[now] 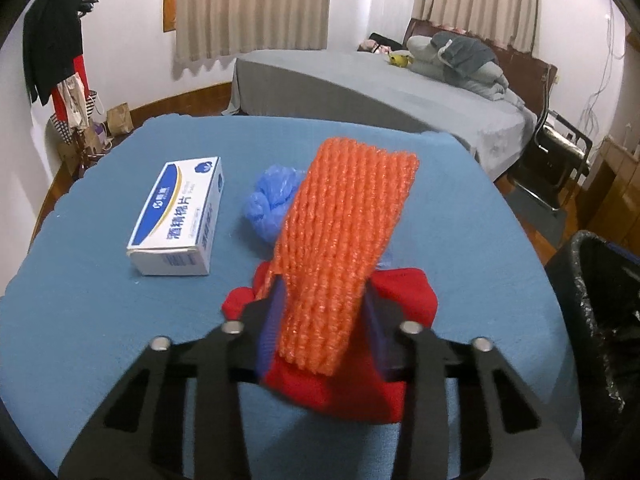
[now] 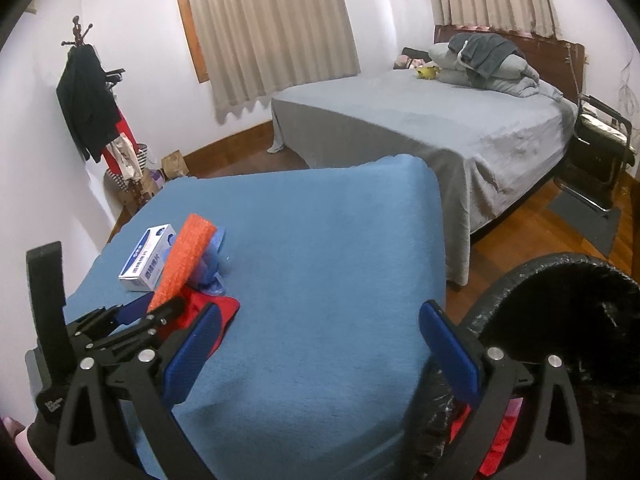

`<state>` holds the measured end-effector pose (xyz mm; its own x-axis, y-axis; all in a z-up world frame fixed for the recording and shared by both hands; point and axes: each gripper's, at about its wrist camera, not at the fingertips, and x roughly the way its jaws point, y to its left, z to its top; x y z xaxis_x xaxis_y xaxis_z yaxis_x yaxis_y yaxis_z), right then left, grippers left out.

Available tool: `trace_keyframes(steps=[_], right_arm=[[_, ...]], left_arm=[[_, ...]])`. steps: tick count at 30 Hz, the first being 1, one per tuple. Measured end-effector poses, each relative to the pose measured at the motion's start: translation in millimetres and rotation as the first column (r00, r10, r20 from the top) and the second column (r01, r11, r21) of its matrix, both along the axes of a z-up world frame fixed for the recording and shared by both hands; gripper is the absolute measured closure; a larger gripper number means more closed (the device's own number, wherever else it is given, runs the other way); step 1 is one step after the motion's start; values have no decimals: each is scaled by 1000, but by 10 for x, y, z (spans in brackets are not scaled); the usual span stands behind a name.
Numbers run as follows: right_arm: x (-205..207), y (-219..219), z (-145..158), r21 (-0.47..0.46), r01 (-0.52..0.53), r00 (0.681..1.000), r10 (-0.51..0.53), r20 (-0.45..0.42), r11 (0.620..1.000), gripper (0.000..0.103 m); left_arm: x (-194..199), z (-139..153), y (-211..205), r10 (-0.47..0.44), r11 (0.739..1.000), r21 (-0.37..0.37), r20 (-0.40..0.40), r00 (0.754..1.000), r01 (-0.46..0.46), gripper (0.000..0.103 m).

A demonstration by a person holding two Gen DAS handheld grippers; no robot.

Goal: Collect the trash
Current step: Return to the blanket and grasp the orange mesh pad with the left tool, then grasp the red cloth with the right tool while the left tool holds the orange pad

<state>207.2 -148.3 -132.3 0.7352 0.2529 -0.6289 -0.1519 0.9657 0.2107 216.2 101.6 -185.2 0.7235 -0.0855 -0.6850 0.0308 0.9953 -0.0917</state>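
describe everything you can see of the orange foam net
The orange foam net is a flattened sleeve of ribbed, knitted-looking foam mesh, bright orange, long and roughly rectangular. Its near end sits between the blue pads of the left tongs, which are closed on it; the rest slants up and away over the blue-covered table. Below it lies a red cloth, and a crumpled blue plastic bag lies behind. Whether it touches them is unclear.

1 orange foam net (image 1: pixel 344 236), 1 box (image 1: pixel 178 218), 1 blue bag (image 1: pixel 270 200), 1 red cloth (image 1: pixel 352 380), 1 bin (image 2: pixel 560 320).
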Motion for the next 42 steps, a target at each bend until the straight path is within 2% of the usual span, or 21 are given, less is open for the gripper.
trace_keyframes(steps=[6,10,19,30,35,42], right_arm=[[-8,56,25,3,-13,1000,13,6,1000,6],[-20,97,54,6,-21,1000,21,12,1000,6],[-48,239,148,13,-39,999,38,36,999,6],[-29,707,70,16,-106,993,105,48,994,6],[77,1026,-119,27,-148,989,148,-6,989,6],[222,1346,-382,-3,-163,984,163,-76,987,6]], left_arm=[[-110,150,96,14,999,-32,41,999,-13,88],[-179,267,135,27,998,-50,63,998,-24,91],[-431,509,196,64,997,-52,114,991,-58,92],[-600,486,600,145,989,-1,116,983,-146,92],[-636,452,768,173,985,10,106,979,-175,92],[-639,378,1014,206,978,4,89,975,-207,92]])
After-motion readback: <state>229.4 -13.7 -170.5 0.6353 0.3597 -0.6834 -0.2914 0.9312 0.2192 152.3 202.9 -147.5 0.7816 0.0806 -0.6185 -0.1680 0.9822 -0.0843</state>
